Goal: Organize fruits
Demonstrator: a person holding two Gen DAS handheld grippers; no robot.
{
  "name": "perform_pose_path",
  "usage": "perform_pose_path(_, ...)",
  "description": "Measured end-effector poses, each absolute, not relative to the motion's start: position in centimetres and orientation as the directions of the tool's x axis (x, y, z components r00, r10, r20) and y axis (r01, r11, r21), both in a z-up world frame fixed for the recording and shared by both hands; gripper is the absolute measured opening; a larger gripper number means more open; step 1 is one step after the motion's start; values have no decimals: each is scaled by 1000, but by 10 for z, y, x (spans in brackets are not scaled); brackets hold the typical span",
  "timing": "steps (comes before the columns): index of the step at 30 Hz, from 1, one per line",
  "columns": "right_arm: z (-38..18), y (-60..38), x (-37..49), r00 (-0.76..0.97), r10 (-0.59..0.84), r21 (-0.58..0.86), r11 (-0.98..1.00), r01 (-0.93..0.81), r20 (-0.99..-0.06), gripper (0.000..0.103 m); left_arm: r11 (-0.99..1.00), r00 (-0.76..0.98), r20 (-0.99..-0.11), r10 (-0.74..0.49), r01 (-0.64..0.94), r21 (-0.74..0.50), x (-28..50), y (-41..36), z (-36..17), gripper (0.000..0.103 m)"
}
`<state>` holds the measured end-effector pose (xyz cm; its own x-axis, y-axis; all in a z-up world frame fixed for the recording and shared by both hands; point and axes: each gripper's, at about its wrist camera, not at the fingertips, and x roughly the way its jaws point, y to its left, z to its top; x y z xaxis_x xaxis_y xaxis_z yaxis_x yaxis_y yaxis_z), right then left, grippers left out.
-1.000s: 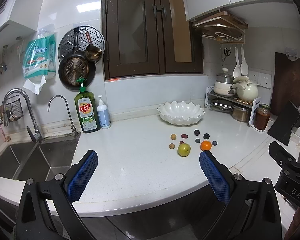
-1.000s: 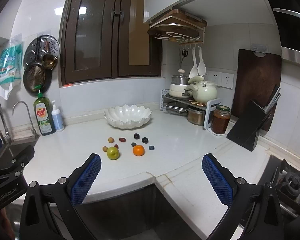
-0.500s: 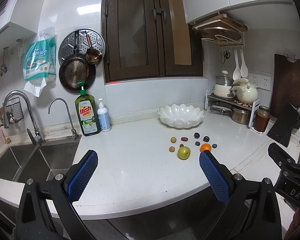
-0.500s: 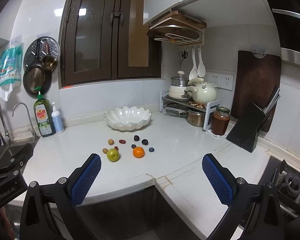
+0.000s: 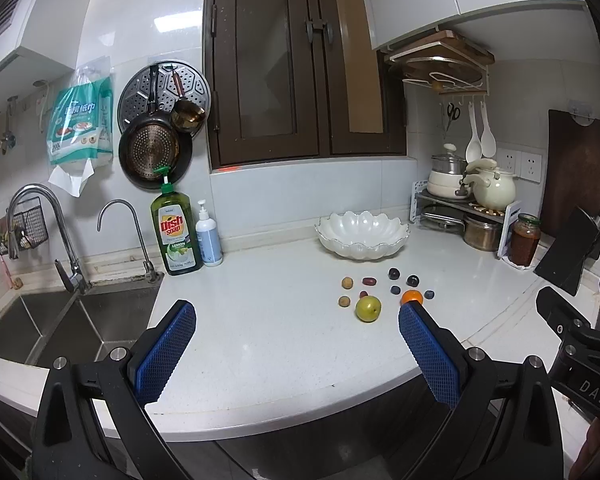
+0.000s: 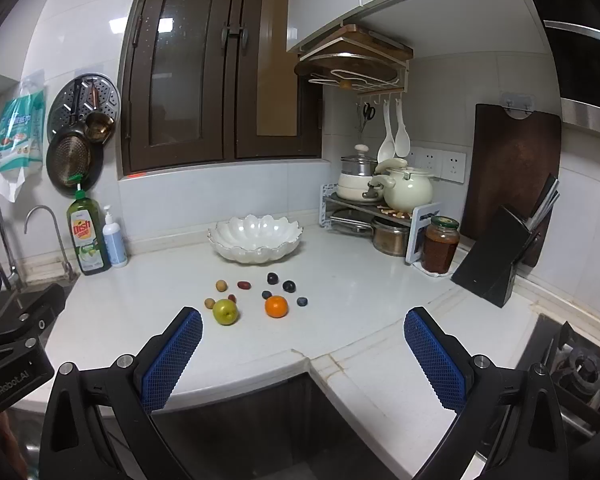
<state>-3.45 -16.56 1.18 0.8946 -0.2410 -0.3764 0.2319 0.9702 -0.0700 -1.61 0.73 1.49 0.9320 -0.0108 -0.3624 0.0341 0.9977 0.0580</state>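
Since a second ago you have eased both grippers slightly toward the table, and the fruit sits a bit lower in each view; nothing on the table has shifted.

In the left wrist view, your left gripper (image 5: 293, 312) hovers over the table's (image 5: 259, 332) front edge, jaws spread wide and holding nothing. The apple (image 5: 368, 309) lies ahead and to the right, just inside the right fingertip. The orange (image 5: 411, 297) is partly hidden behind that fingertip. Small dark and brown fruits (image 5: 392, 280) are scattered just behind them, and the white bowl (image 5: 362, 235) stands empty farther back, near the wall. The sink (image 5: 59, 328) is at the left.

In the right wrist view, your right gripper (image 6: 302, 322) is also wide open and empty, held over the table's inner corner. The apple (image 6: 225, 311) lies just beyond the left fingertip, the orange (image 6: 276, 306) near it to the right, apart from it. The small fruits (image 6: 259, 286) lie between these and the bowl (image 6: 255, 239). Your left gripper's body (image 6: 15, 344) shows at the left edge.
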Motion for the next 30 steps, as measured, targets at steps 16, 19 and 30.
perform_pose_path(16, 13, -167, -38, 899, -252, -73, 967, 242, -358, 102, 997, 934, -358, -8, 33, 63, -18, 2, 15, 103)
perform_pose_path(19, 13, -167, -38, 899, -252, -73, 967, 242, -358, 102, 997, 934, -356, -9, 34, 63, -19, 2, 16, 103)
perform_pose_path(30, 13, -168, -39, 900, -247, -70, 969, 238, -360, 102, 997, 934, -356, -10, 35, 63, -20, 3, 16, 103)
